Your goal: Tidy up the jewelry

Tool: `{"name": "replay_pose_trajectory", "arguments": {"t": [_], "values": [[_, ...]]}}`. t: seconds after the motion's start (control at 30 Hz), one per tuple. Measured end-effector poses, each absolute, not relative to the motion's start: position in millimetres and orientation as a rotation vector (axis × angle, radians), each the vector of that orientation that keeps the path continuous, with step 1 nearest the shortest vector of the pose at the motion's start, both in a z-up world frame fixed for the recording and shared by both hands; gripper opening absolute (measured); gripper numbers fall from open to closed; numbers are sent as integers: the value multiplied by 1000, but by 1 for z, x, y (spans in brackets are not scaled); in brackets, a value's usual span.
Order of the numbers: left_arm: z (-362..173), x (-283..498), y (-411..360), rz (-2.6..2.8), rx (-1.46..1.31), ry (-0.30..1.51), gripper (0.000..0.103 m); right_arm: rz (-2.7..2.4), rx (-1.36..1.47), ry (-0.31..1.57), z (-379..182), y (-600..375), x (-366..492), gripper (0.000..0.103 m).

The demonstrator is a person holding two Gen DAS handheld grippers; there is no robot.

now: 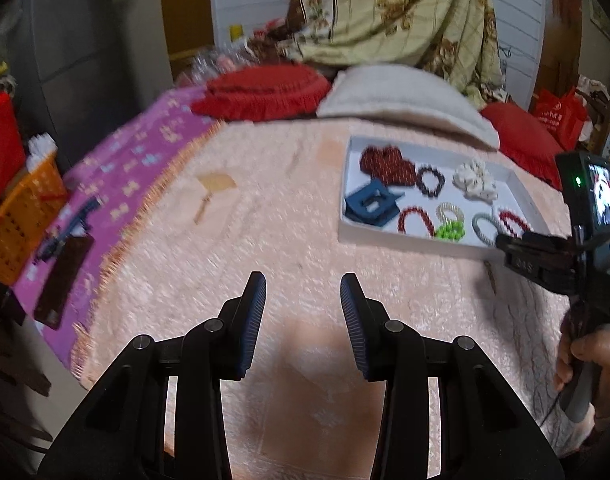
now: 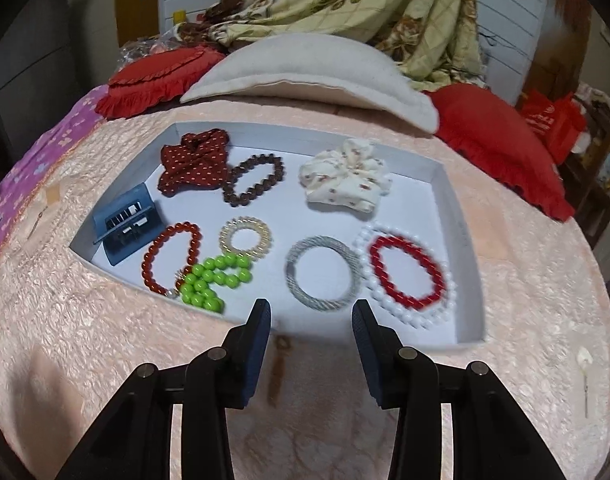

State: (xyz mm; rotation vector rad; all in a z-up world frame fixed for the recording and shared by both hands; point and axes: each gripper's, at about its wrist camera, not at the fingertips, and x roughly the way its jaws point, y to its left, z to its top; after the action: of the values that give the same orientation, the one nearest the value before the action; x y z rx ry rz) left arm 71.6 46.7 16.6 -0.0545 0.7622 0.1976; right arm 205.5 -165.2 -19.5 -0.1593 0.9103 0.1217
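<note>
A shallow white tray (image 2: pixel 463 264) lies on a peach bedspread (image 2: pixel 105 332). In it are a dark red dotted scrunchie (image 2: pixel 195 166), a cream scrunchie (image 2: pixel 347 178), a blue hair claw (image 2: pixel 125 226), a brown bead bracelet (image 2: pixel 253 180), a red bead bracelet (image 2: pixel 171 258), green beads (image 2: pixel 213 280), a pearly ring (image 2: pixel 245 238), a grey twisted bangle (image 2: pixel 323 272) and a red bracelet inside a white one (image 2: pixel 407 272). My right gripper (image 2: pixel 311 312) is open and empty at the tray's near edge. My left gripper (image 1: pixel 303 286) is open and empty over the bedspread, left of the tray (image 1: pixel 347 196).
Red cushions (image 2: pixel 501 140) and a white pillow (image 2: pixel 305 72) lie behind the tray. A purple cloth (image 1: pixel 137 168) with a dark comb (image 1: pixel 63 276) covers the bed's left edge. An orange basket (image 1: pixel 21 216) stands beyond it. The right-hand gripper body (image 1: pixel 585 232) shows at the right.
</note>
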Motion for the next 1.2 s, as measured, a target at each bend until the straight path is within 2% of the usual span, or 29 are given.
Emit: {"name": "replay_pose_trajectory", "arguments": {"t": [0.1, 0.17, 0.23, 0.27, 0.7, 0.77, 0.93, 1.1, 1.2], "values": [[31, 57, 43, 224, -27, 666, 53, 121, -98, 875, -6, -177, 182, 40], [40, 46, 42, 257, -19, 596, 69, 122, -72, 860, 0, -182, 162, 40], [51, 36, 42, 283, -14, 521, 79, 118, -67, 853, 4, -186, 140, 41], [56, 30, 42, 292, -13, 488, 81, 118, -66, 851, 5, -188, 129, 41], [82, -9, 32, 327, 8, 435, 87, 47, 17, 835, 13, -215, 56, 42], [84, -16, 32, 315, -3, 430, 91, 47, 19, 818, 18, -215, 47, 42], [86, -29, 26, 294, -10, 441, 94, 47, 3, 781, 25, -211, 27, 51], [88, -43, 16, 279, 3, 442, 94, 34, -27, 726, 38, -207, 8, 53], [90, -52, 12, 251, -2, 439, 95, 25, -30, 707, 45, -207, 1, 58]]}}
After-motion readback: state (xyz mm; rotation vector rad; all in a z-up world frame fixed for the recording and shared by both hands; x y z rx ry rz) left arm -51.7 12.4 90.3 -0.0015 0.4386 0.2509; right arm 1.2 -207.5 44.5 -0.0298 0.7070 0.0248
